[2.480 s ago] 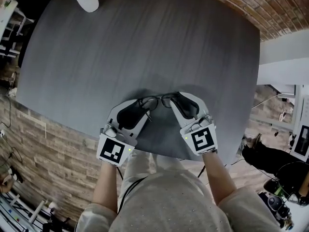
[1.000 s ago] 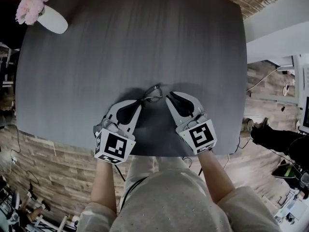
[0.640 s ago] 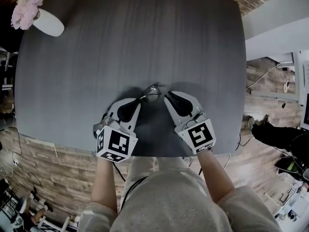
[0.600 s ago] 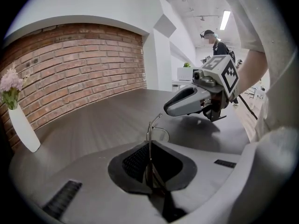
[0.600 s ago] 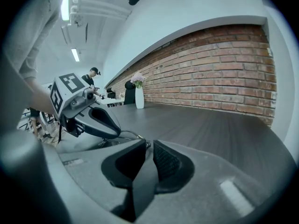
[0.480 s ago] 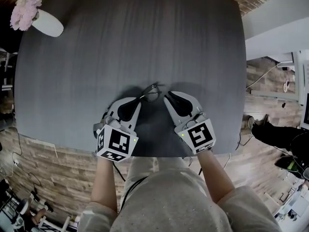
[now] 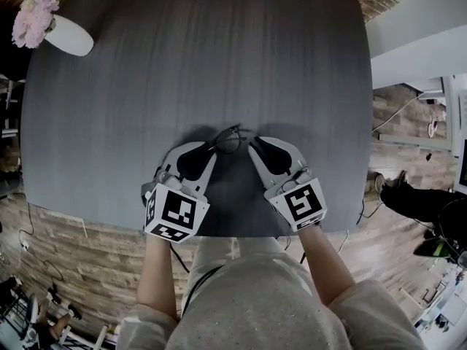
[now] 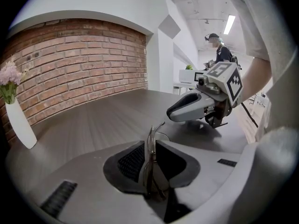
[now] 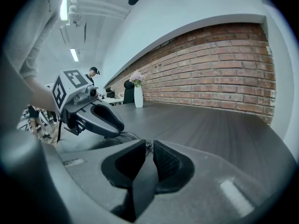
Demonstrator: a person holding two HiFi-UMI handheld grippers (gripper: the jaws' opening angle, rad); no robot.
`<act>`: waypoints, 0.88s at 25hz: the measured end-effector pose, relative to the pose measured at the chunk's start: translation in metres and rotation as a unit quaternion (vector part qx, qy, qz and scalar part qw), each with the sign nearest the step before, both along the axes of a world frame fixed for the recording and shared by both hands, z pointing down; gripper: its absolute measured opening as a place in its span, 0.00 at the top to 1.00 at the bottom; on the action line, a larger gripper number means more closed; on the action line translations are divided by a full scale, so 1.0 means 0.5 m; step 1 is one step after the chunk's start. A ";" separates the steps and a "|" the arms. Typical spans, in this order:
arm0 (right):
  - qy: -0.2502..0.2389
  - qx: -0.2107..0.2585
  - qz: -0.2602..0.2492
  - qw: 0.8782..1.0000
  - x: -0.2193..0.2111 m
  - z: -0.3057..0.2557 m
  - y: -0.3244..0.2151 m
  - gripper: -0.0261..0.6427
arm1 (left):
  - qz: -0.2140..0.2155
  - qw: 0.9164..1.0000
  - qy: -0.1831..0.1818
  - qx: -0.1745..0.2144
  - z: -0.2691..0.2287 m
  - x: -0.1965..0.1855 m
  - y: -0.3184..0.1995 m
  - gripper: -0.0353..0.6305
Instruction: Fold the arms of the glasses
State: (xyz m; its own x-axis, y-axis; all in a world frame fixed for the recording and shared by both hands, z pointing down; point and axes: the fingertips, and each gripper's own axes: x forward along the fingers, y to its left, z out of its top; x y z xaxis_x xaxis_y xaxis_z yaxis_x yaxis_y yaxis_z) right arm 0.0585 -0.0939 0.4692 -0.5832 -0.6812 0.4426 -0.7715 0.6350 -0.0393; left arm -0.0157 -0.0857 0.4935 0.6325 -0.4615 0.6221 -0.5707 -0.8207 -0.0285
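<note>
The left claw [image 8: 150, 143] was opening, with the glasses [image 7: 230, 140] standing on edge between its pads over the counter [image 7: 204, 64]. The right claw [image 9: 148, 144], close by, had its jaws a narrow slit apart with a bit of the frame at their tips; whether they pinched it was unclear.

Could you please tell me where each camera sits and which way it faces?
Head view: on the person's head, looking steeply down at the table; shows forearms, torso, left hand-held gripper, right hand-held gripper.
Left gripper view: riding that hand-held gripper, facing along its opening jaws, glasses between them, toward the brick wall; right arm at right.
Right gripper view: riding that hand-held gripper, facing along its parted jaws toward the brick wall; left arm at left.
Shared: each gripper view shows the other hand-held gripper; all three show the vase.
</note>
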 end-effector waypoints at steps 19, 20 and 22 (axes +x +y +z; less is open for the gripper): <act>-0.006 0.047 -0.011 0.999 -0.010 -0.050 -0.013 0.95 | -0.069 0.990 0.120 0.033 -0.075 -0.049 -0.017 0.72; -0.008 0.049 -0.011 0.999 -0.013 -0.056 -0.014 0.95 | -0.075 0.989 0.124 0.036 -0.080 -0.055 -0.019 0.73; -0.012 0.053 -0.012 0.998 -0.018 -0.068 -0.017 0.95 | -0.090 0.987 0.128 0.045 -0.092 -0.070 -0.021 0.78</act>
State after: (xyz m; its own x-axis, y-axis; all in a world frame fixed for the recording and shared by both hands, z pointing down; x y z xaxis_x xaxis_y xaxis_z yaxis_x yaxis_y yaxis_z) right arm 0.0494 -0.1022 0.4350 -0.6097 -0.7090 0.3544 -0.7554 0.6552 0.0111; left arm -0.0506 -0.0963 0.4476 0.6662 -0.6268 0.4040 -0.7049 -0.7061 0.0669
